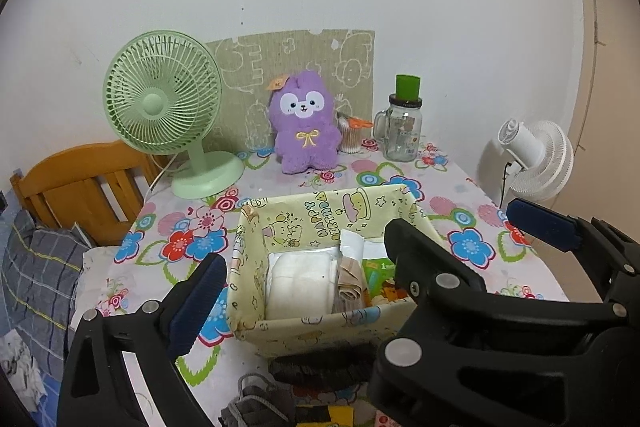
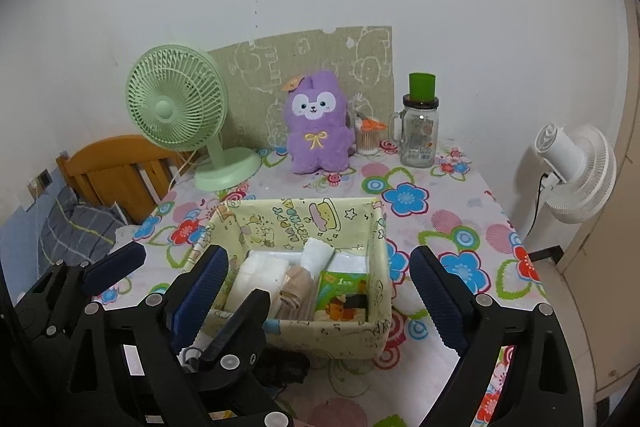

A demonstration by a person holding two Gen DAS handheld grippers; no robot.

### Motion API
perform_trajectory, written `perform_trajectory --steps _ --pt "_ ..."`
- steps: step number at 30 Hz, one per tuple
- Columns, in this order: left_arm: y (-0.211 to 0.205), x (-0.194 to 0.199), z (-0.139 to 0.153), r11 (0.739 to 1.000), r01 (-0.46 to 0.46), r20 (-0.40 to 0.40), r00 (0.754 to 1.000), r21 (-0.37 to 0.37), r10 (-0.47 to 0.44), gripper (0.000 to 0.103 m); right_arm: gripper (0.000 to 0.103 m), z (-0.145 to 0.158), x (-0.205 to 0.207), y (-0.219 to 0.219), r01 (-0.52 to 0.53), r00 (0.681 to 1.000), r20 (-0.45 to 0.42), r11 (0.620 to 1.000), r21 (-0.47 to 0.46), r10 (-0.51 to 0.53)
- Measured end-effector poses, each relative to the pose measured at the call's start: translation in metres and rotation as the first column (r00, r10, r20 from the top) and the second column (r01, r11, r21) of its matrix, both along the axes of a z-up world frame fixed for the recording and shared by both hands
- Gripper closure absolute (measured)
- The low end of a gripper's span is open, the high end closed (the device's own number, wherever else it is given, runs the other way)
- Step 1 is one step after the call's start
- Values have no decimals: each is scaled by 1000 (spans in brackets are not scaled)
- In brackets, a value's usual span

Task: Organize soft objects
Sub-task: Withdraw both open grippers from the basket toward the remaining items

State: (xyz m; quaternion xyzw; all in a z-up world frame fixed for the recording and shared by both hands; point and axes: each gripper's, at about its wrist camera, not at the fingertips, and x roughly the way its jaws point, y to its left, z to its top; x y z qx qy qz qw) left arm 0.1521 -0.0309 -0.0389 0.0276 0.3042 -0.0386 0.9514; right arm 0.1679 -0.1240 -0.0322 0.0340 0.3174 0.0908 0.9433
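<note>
A: Left wrist view puts our left gripper [image 1: 308, 279] spread wide, nothing between its pads, with the yellow fabric storage box [image 1: 316, 331] straight ahead between the fingers. The dark grey knit piece [image 1: 320, 367] lies just below the jaws, against the box's near wall, and a grey drawstring garment [image 1: 256, 403] sits lower still.

B: Our right gripper [image 2: 320, 295] is released too, holding nothing. Ahead of it the box [image 2: 376, 251] already carries a white folded cloth [image 2: 260, 279], a beige roll [image 2: 296, 295] and a green tissue pack [image 2: 344, 297].

A: Our worry is the two grippers: the right one's fingers cross ours, so reaching down together could knock them.

B: And a soft-walled box may slide or buckle if we push cloth against it. The purple plush [image 2: 318, 123] stands well beyond the jaws, near the glass mug jar [image 2: 418, 137].
</note>
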Motion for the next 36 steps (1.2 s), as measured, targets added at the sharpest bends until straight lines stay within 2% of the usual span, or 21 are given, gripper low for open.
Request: perform_trajectory --steps 19,27,36 --pt "-4 -58 8 1000 4 45 999 -15 -4 0 1 15 -63 -6 22 997 68 1000 -1 -22" --pt "-4 -80 2 1000 0 45 999 -17 1 0 0 9 -84 -7 22 997 73 1000 -3 -22" --pt "-3 -98 -15 1000 -8 23 1000 -19 8 0 0 -9 -107 -6 20 998 52 1000 -3 -19"
